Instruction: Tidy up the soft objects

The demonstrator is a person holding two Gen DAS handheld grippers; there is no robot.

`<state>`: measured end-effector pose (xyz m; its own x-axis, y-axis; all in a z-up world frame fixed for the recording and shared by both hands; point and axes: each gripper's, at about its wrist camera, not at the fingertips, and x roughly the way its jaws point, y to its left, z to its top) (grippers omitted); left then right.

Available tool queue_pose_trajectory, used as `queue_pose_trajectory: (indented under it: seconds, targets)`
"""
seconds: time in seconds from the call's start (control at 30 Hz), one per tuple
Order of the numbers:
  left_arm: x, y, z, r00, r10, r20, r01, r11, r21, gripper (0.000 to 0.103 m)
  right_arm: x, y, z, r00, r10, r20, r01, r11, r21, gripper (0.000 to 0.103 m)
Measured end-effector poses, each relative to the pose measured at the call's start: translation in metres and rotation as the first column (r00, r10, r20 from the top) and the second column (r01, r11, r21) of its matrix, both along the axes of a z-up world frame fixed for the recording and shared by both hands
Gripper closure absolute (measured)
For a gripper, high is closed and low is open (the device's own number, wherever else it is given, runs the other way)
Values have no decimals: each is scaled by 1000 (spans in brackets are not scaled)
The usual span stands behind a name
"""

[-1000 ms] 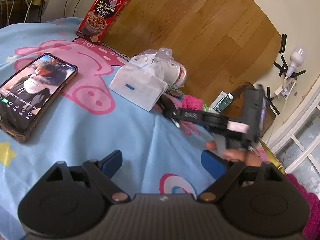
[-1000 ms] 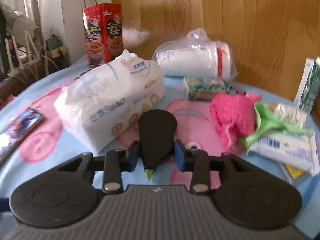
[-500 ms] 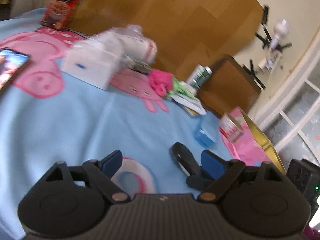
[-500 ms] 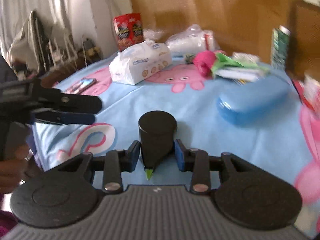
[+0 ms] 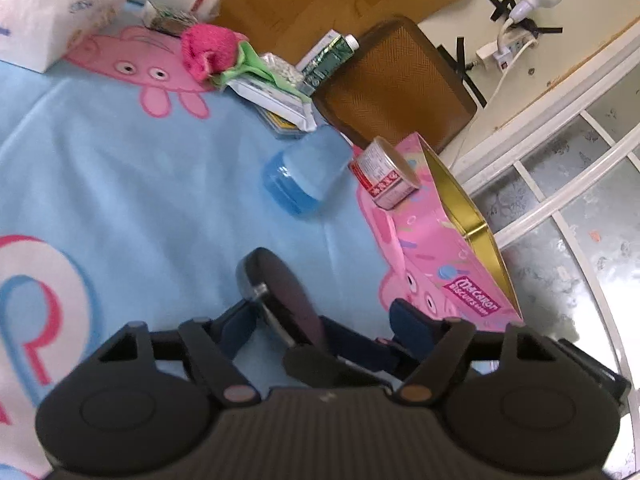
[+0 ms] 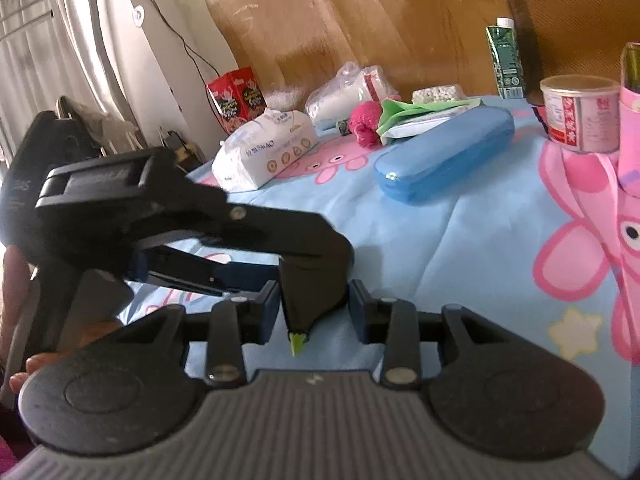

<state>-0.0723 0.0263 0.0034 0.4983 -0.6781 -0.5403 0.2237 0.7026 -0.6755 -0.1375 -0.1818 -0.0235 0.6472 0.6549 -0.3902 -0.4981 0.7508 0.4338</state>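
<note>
right gripper (image 6: 314, 304) is clenching a black object with a green tip (image 6: 312, 280), pads pressing on both of its sides, green tip pointing back toward the camera. the object is being held above the blue cartoon-print bedsheet (image 6: 460, 248), nearer the cameras than the blue case (image 6: 444, 156). left gripper (image 5: 322, 322) is reaching in from the side away from the blue case and straddling the same object; its jaws have just been closing with the object between them. cannot tell whether its pads are pressing on it, as one of the right gripper's fingers is crossing the gap. a person's fingers (image 6: 24, 368) are wrapping the left gripper's handle. the pink towel (image 5: 208, 50) is lying beyond the blue case, touching a green cloth (image 5: 248, 68) that is resting on a white packet (image 5: 276, 98). farther beyond the blue case, a white tissue pack (image 6: 268, 148) is carrying blue print too blurred to read. behind it a red cereal box (image 6: 236, 98) is standing, its lettering unreadable. just beside the blue case a round can with a red and white label (image 5: 384, 176) is sitting, characters too small to read. next to the can a pink tin (image 5: 440, 276) is showing a label reading "macaron biscuits". a green carton (image 6: 505, 62) is standing beyond the blue case, text illegible.
</note>
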Motion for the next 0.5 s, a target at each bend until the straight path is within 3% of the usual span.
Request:
queue_pose_trajectory:
  seconds: [0.13,0.3,0.43,0.5]
  targets:
    - [6,-16,0,999,-33,-32,32,999,-26,46,-6,-15,0,1000,-17,23,16,999,42,63]
    - [13,-48,22,995,-94,19,95,995,-12,50,-14,-34,11,992,-73,107,68,996,53,63]
    - [34,-97,51,979,-181,90,180,984,14,53,-18,-65,26,962,-183,200,175,983,54,63]
    - [44,-133,64,963,-235,129,232,972,41,53,-20,-86,34,933,-255,253,253,967,41,63]
